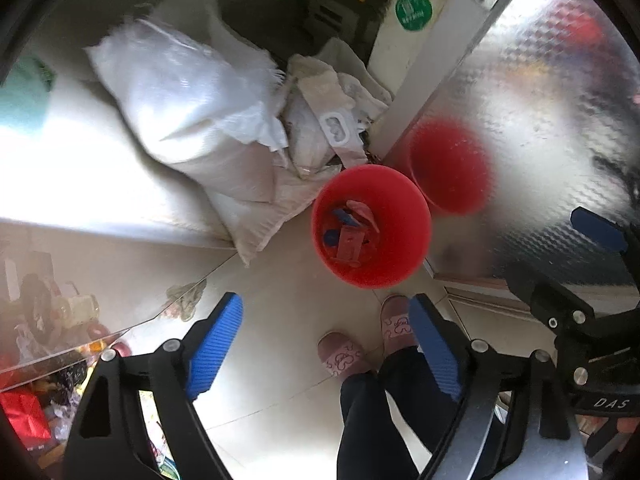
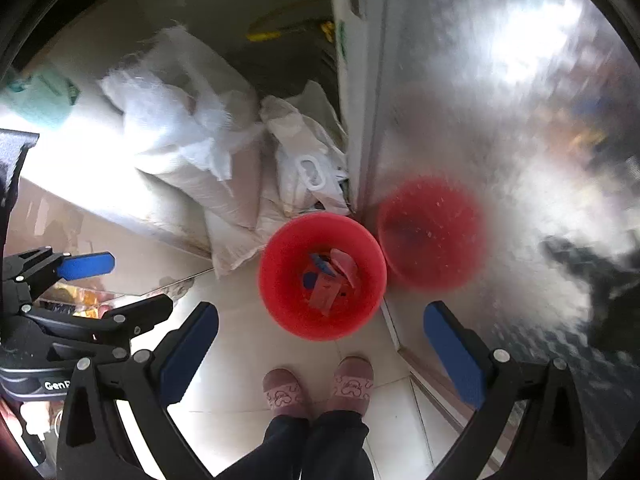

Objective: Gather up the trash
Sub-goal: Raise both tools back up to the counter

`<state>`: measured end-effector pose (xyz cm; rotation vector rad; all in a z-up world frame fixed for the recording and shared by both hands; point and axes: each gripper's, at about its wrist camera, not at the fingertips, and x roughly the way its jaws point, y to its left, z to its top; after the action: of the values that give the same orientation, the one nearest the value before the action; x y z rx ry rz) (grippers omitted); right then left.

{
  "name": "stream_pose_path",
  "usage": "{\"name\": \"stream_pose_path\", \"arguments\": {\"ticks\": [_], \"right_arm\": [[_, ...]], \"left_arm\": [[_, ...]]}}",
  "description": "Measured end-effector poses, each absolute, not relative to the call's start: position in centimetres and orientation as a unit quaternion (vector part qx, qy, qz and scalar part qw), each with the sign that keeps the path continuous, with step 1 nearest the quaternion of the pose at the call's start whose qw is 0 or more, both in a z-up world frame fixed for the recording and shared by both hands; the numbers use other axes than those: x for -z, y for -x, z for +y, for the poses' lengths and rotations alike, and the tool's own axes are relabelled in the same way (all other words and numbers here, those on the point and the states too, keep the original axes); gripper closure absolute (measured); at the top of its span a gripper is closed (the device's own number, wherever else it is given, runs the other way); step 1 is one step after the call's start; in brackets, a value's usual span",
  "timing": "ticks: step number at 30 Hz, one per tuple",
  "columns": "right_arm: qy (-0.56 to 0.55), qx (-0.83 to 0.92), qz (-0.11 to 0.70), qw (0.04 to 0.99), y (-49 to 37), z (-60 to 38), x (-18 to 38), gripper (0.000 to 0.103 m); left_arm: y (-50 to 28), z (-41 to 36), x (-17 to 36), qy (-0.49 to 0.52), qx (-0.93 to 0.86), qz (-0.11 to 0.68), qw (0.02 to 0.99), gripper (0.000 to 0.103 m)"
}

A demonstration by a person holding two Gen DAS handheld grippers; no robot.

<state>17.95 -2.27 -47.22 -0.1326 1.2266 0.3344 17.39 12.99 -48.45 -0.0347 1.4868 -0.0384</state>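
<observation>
- I have the left gripper [image 1: 326, 336] pointing straight down over the pale tiled floor [image 1: 280, 312]; its blue-padded fingers [image 1: 216, 340] stand wide apart with nothing between them.
- My right gripper [image 2: 320, 344] is spread just as wide, and its fingers [image 2: 190, 352] hold nothing.
- The round red plastic bucket [image 1: 404, 208] stands on the floor ahead of both grippers, well below them; neither touches it.
- Inside the bucket lie the red and blue scraps of trash [image 1: 350, 236], a heap of flat pieces on its bottom.
- The bucket sits just beside the shiny patterned metal door [image 1: 540, 120], which shows a blurred red reflection of it.
- Behind the bucket, crumpled white woven sacks [image 1: 188, 108] are piled against it.
- Nearer to me, a person's two pink patterned slippers [image 2: 316, 388] and dark trouser legs [image 2: 304, 448] stand on the tiles, close to the bucket.
- At the left edge of the left wrist view I see a glass table edge [image 1: 100, 336] with cluttered items underneath, too blurred to name.
</observation>
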Motion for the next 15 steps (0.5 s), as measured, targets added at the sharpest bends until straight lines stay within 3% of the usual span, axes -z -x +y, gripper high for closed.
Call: {"name": "stream_pose_path", "arguments": {"ticks": [11,15], "right_arm": [[0.107,-0.212,0.563,0.792,-13.0,0.3,35.0,0.001],[0.108,-0.229,0.545,0.799,-11.9,0.6,29.2,0.001]], "left_arm": [[-12.2,16.1,33.6,0.039,-0.012,0.654,0.756,0.001],[-11.5,16.7,27.6,0.041,-0.007,0.627,0.778,0.001]]}}
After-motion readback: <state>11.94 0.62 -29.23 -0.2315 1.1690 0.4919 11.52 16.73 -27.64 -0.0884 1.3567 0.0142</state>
